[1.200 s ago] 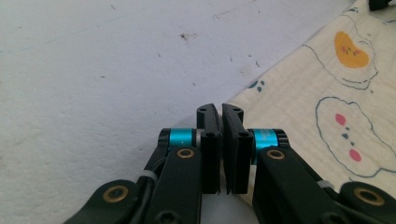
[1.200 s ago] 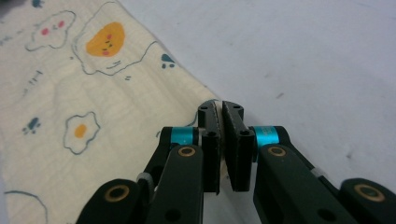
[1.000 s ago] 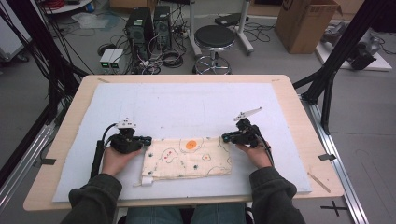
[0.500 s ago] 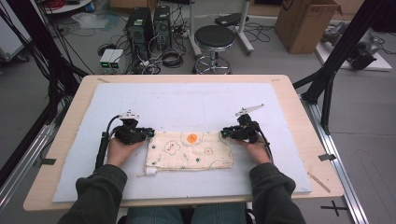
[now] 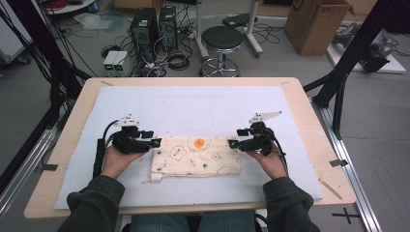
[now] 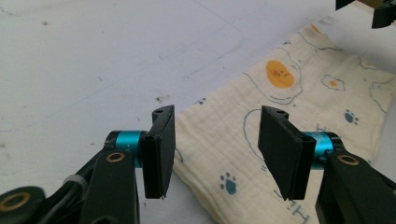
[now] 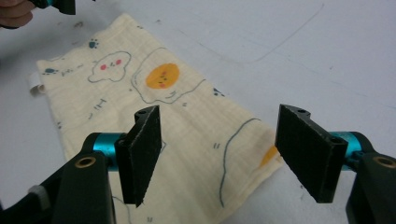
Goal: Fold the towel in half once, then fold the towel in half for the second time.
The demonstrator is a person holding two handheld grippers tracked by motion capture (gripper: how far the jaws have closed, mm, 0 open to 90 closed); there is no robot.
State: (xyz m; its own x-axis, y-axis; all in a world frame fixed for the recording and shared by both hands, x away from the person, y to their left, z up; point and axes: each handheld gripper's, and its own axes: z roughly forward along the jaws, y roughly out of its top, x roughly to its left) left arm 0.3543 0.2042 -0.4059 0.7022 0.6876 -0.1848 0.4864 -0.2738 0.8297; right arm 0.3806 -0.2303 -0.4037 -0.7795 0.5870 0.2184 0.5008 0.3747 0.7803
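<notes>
High view is showing a folded cream cloth [image 5: 196, 155] printed with fried eggs and paw marks lying flat on the white mat [image 5: 193, 106] in the lower middle of the frame, with the left gripper [image 5: 155, 143] sitting at its left end and the right gripper [image 5: 233, 144] at its right end, each held in a hand coming up from the bottom edge. In the left gripper view the left gripper [image 6: 215, 144] is hanging released over the cloth's [image 6: 289, 116] corner at lower centre, its jaws having just been opening with nothing pinched between them. In the right gripper view the right gripper [image 7: 217, 149] is likewise standing apart above the cloth [image 7: 154, 112], its jaws having just been opening and gripping nothing, while the fabric is stretching away toward the upper left of the frame.
</notes>
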